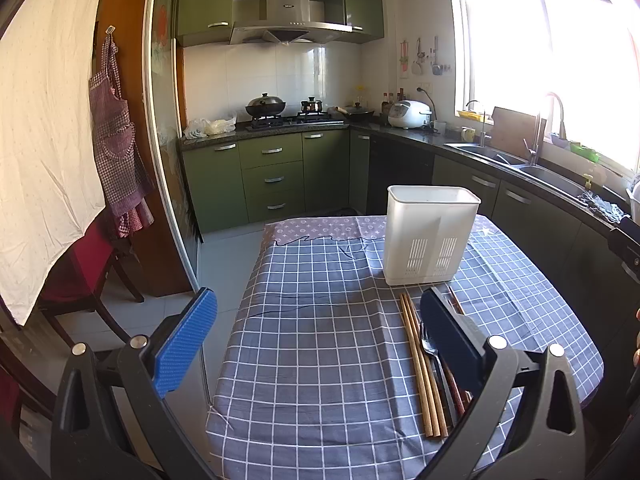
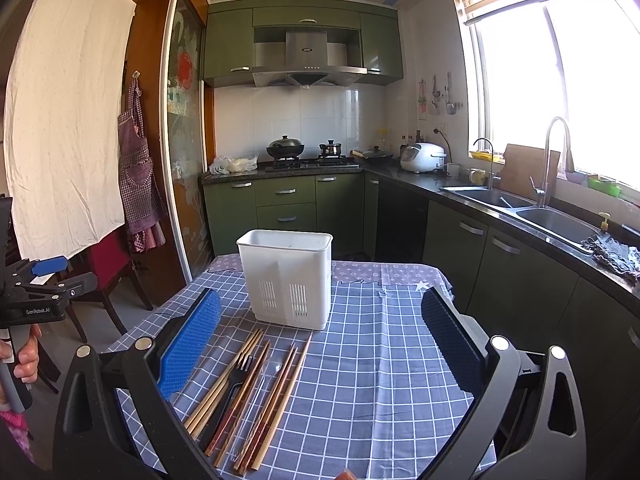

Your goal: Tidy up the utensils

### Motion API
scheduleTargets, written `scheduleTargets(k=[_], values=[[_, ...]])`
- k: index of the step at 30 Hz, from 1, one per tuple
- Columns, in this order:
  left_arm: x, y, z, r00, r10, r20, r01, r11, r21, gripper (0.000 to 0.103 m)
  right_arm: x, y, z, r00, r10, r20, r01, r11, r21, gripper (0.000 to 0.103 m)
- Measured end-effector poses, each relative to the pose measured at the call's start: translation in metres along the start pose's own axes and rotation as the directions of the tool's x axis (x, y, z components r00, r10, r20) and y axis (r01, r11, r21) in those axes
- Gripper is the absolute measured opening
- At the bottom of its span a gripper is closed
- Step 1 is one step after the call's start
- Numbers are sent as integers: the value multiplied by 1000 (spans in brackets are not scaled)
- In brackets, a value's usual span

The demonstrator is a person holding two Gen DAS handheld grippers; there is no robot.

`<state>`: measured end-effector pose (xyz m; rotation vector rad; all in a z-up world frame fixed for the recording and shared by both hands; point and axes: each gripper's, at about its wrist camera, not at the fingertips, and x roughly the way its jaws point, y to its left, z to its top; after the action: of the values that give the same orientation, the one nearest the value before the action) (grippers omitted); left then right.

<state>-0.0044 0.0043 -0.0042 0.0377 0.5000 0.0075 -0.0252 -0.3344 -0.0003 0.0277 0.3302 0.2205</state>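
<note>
Nothing is sorted yet: chopsticks (image 2: 240,384), fork (image 2: 236,376) and spoon (image 2: 268,376) lie before the seemingly empty holder (image 2: 288,280). Left gripper (image 1: 316,344) and right gripper (image 2: 320,344) both gape, grasping nothing.

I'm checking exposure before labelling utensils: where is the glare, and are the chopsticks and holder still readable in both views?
Left wrist view: the window is blown out white at upper right; the white holder and chopsticks stay sharp, partly hidden by the left gripper. Right wrist view: same window glare, utensils clear between the fingers of the right gripper; fisheye bends the edges.
</note>
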Motion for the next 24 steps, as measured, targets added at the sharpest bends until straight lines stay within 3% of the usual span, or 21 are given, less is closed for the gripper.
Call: scheduleTargets(k=[24], values=[[2,-2,0,1000,3,-9,-3,1000,0,97,0,0,-1,1000,0,1,0,1000,2,99]])
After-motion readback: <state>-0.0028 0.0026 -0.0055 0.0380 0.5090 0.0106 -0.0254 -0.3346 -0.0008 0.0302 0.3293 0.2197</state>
